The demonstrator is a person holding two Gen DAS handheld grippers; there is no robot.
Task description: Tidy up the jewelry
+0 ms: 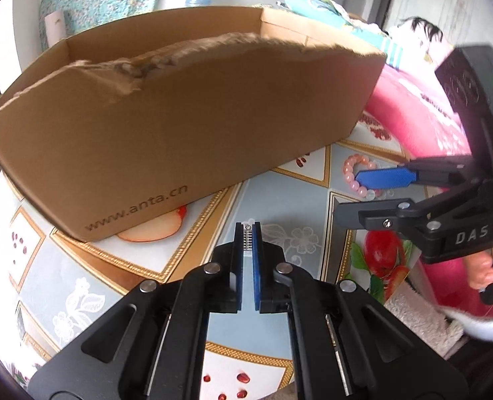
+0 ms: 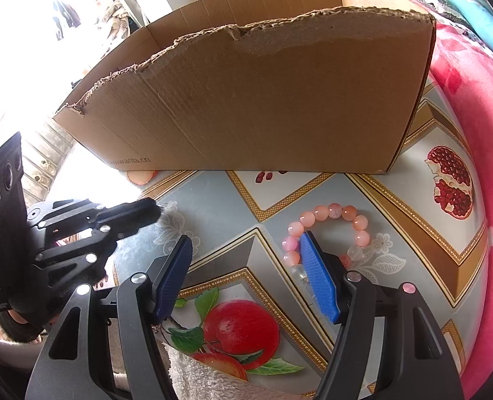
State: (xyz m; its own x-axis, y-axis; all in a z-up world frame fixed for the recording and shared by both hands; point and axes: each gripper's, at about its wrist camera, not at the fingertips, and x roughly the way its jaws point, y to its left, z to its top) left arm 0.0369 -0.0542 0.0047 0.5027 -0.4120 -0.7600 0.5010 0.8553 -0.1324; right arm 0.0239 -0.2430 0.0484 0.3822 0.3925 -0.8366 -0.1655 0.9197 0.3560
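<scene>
Between the pads of the left hand-held gripper (image 1: 247, 233) sits a small metal clasp (image 1: 247, 237), clamped tight. Box (image 1: 186, 123) lies just ahead, up-left. Right hand-held gripper (image 2: 246, 260), jaws apart, straddles one side of the bracelet (image 2: 329, 230) on the counter (image 2: 220, 206).

Pink bead bracelet (image 2: 329, 233), brown cardboard box (image 2: 263, 100), fruit-patterned grey-and-gold tablecloth (image 2: 230, 206), blue fingers (image 2: 319, 280).

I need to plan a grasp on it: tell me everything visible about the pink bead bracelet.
The pink bead bracelet is a closed ring of round, glossy beads, mostly peach-pink, with a few clear or whitish ones toward the near side. It lies flat on the patterned tablecloth, in front of the cardboard box and apart from it. The open right gripper has one blue pad over its near-left part; whether they touch is unclear.
</scene>
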